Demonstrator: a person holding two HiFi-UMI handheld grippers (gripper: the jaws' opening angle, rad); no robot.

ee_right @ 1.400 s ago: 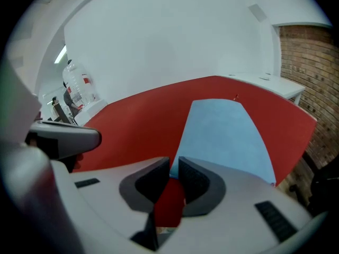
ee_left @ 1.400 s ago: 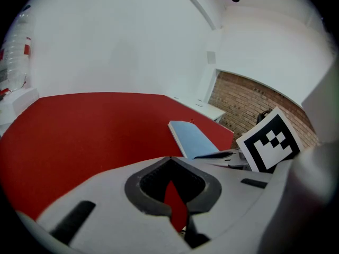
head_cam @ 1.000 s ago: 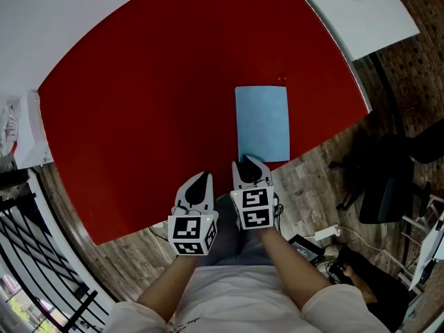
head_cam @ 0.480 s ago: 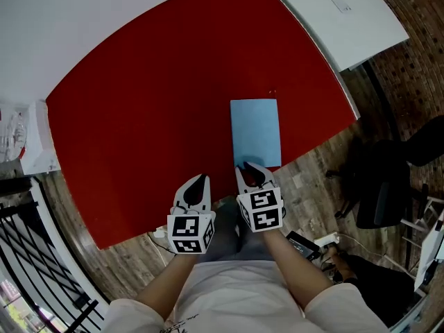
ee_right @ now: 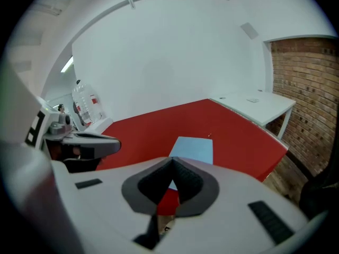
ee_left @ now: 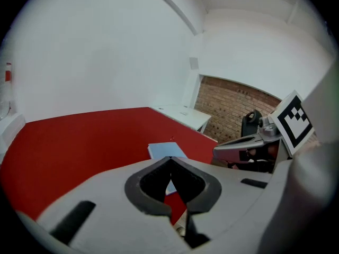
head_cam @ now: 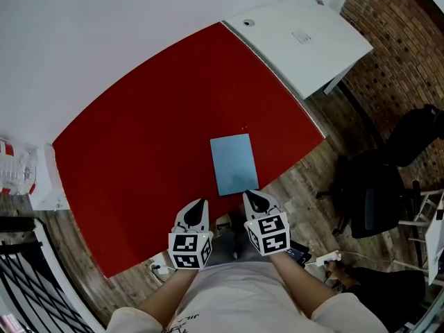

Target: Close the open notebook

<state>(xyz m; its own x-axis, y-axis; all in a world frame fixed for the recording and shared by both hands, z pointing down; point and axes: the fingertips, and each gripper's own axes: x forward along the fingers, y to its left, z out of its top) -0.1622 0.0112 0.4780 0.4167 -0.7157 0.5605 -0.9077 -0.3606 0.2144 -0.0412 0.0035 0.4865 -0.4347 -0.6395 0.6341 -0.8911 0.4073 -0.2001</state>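
Head view shows the notebook (head_cam: 234,164) lying flat on the red tabletop (head_cam: 139,144) as one plain blue rectangle, cover up, with no white pages and no spread second half showing. I judge it closed, so the task's one real step looks done. It sits close to the near edge of the tabletop, in the right half of that edge and short of the right-hand corner, with its near short end just inside the edge. From here I cannot tell whether the cover lies fully flush. What is left, as I read it, is at most to hold clear.

The left gripper (head_cam: 198,205) hangs in front of my body, off the near edge and over the wooden floor (head_cam: 305,179), well apart from the notebook. In the left gripper view its jaws meet at the tips; only the shaped gap behind them stays, and through it I see just table and a sliver of blue, nothing gripped.

The right gripper (head_cam: 252,198) is just beside the notebook's near end, pulled back over the table edge and not touching it. In the right gripper view its jaws are fully together at the tips and hold nothing; the notebook lies ahead of them on the red surface.
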